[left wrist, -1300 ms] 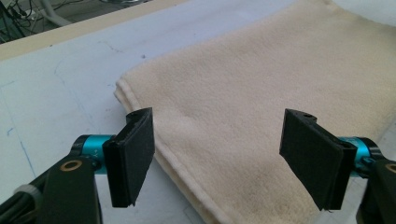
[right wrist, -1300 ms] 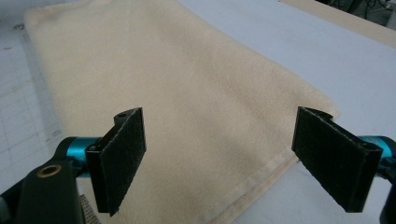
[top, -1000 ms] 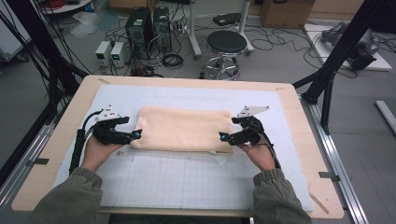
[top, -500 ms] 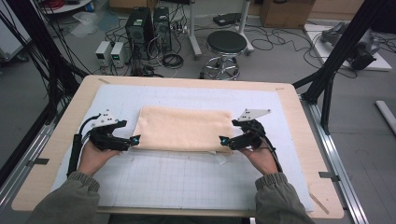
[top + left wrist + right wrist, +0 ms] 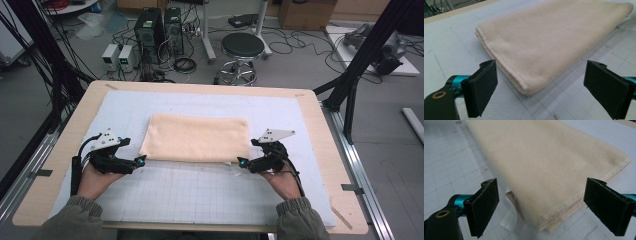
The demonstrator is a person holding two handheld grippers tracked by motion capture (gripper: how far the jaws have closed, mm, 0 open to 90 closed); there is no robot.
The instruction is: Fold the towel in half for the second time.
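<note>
**Folded towel released, both grippers drawn back from its near corners**

A cream folded towel is laid flat on the grey gridded mat that covers the wooden counter. Its long axis is run across the counter from the person's left to right, with the shorter sides turned toward the near and far edges. The towel is kept in the middle of the mat, somewhat toward the far side.

Compared with a second ago, the towel has stayed in the same place and shape. The left gripper was then at the towel's near left corner; it is now found just off that corner, drawn back toward the person. Its jaws have just been opening, and they are seen spread wide in the left gripper view, with the towel's corner ahead of them and untouched by the pads. The right gripper has likewise been shifted back a little from the towel's near right corner. Its jaws are held wide apart in the right gripper view, nothing being pressed between them; the towel's layered corner is seen low between the pads, clear of both. A small white label is seen lying on the mat just beside that corner.
</note>
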